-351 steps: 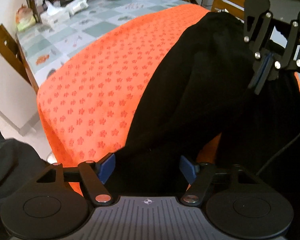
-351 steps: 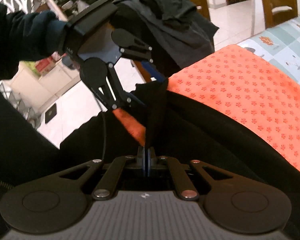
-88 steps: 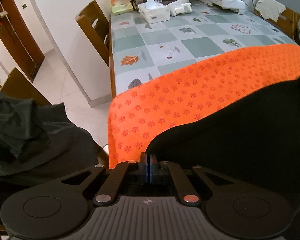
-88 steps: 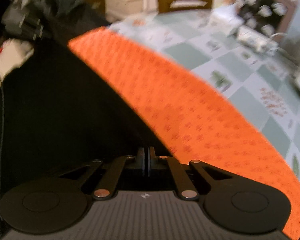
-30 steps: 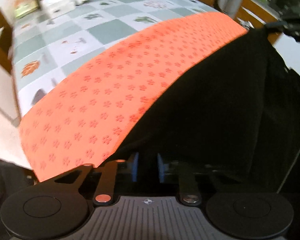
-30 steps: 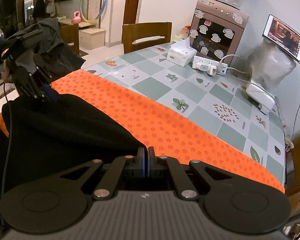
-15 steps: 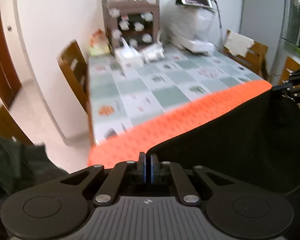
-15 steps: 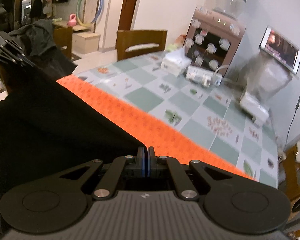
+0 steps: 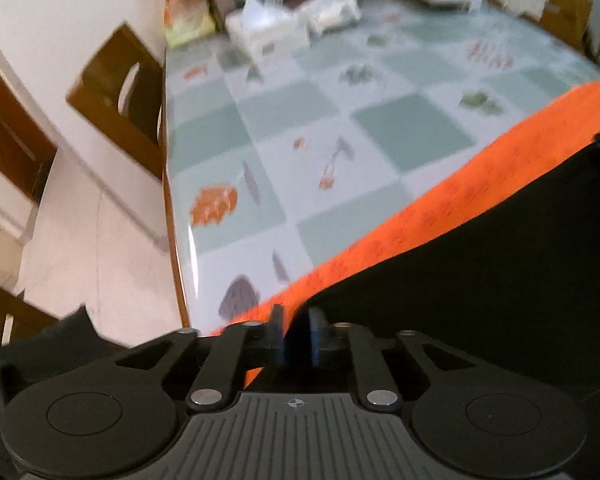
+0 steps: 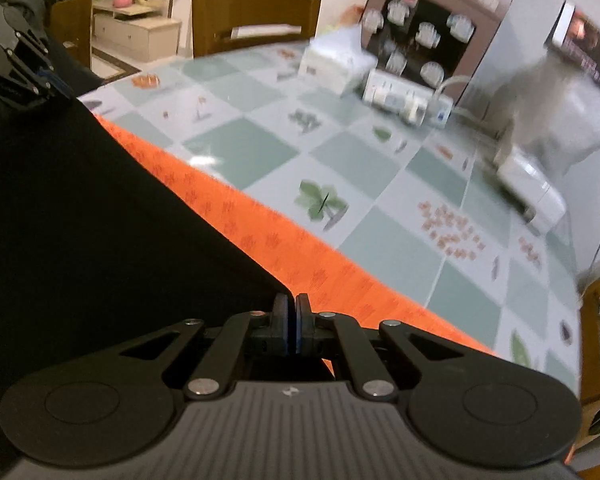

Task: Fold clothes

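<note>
A black garment (image 9: 480, 280) lies spread over an orange flower-print mat (image 9: 420, 216) on the table. My left gripper (image 9: 296, 328) is at the garment's near left corner. Its jaws are opening, with a visible gap, and the cloth's edge runs in between them. In the right wrist view the same garment (image 10: 100, 220) covers the mat (image 10: 300, 248). There my right gripper (image 10: 291, 312) pinches the other corner, only a thin slit showing between its pads as they start to part. The left gripper (image 10: 40, 76) shows at the far left edge of the garment.
The table (image 9: 300, 140) has a green-and-white checked cover beyond the mat. A tissue box (image 9: 260, 24), a power strip (image 10: 404, 100), a brown cabinet (image 10: 428, 28) and a white box (image 10: 528, 188) stand along its far side. Wooden chairs (image 9: 120, 96) (image 10: 252, 16) flank it.
Both grippers have come down and forward over the table, laying the black garment on the mat. The left jaws, shut half a second ago, now stand apart.
</note>
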A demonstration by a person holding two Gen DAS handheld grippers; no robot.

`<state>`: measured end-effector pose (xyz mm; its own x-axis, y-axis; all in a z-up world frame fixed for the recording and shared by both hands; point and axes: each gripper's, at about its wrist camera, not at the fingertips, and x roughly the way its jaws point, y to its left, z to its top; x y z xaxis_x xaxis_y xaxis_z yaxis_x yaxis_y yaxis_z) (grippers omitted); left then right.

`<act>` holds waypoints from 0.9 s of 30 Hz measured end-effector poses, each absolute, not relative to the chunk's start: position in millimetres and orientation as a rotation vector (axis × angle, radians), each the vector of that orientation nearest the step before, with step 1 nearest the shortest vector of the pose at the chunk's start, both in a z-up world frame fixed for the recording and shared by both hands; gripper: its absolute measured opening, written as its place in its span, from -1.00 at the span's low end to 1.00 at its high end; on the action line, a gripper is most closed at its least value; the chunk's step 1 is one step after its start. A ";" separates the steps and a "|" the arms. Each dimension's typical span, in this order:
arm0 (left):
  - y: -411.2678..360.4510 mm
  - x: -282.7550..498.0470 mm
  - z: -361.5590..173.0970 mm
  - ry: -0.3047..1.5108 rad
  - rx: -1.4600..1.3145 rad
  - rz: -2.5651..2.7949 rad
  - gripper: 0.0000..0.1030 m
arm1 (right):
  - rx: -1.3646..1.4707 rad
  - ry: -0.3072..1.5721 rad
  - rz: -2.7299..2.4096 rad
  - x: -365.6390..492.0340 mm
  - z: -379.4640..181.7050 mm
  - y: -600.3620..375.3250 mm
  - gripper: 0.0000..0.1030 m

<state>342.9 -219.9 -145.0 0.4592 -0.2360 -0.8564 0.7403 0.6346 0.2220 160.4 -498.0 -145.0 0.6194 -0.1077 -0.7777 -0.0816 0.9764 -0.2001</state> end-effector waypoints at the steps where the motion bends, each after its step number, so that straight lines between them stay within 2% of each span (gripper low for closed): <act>1: -218.6 343.9 -148.0 0.909 0.635 -0.649 -0.44 | -0.211 0.917 -0.014 161.5 -149.1 -499.2 -0.77; 2: -214.5 343.5 -148.4 0.914 0.618 -0.651 -0.44 | -0.196 0.928 -0.013 162.4 -153.1 -500.4 -0.72; 3: -210.7 343.7 -146.4 0.916 0.595 -0.652 -0.42 | -0.174 0.929 -0.019 160.5 -153.5 -502.5 -0.55; 5: -202.3 342.7 -136.4 0.919 0.542 -0.645 -0.20 | -0.127 0.920 -0.038 152.6 -147.3 -507.3 -0.35; 6: -198.4 341.3 -129.9 0.919 0.518 -0.637 0.05 | -0.094 0.911 -0.048 145.9 -141.0 -510.8 -0.26; 7: -194.5 340.0 -123.3 0.919 0.495 -0.629 0.26 | -0.061 0.903 -0.057 139.3 -134.8 -514.2 -0.23; 11: -180.6 327.7 -94.9 0.903 0.424 -0.586 0.50 | 0.022 0.886 -0.098 107.1 -107.2 -524.9 -0.13; 13: -173.1 317.7 -78.7 0.902 0.364 -0.554 0.68 | 0.048 0.877 -0.122 87.0 -92.8 -527.6 -0.02; 27: -165.6 158.1 -7.7 0.902 0.204 -0.445 0.81 | 0.134 0.853 -0.185 -81.1 -32.2 -563.1 0.16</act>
<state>158.1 -165.6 -7.7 0.5367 -0.2868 -0.7935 0.4555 0.8901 -0.0136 -81.1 -563.1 -32.2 0.6433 -0.1084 -0.7579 0.2156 0.9755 0.0434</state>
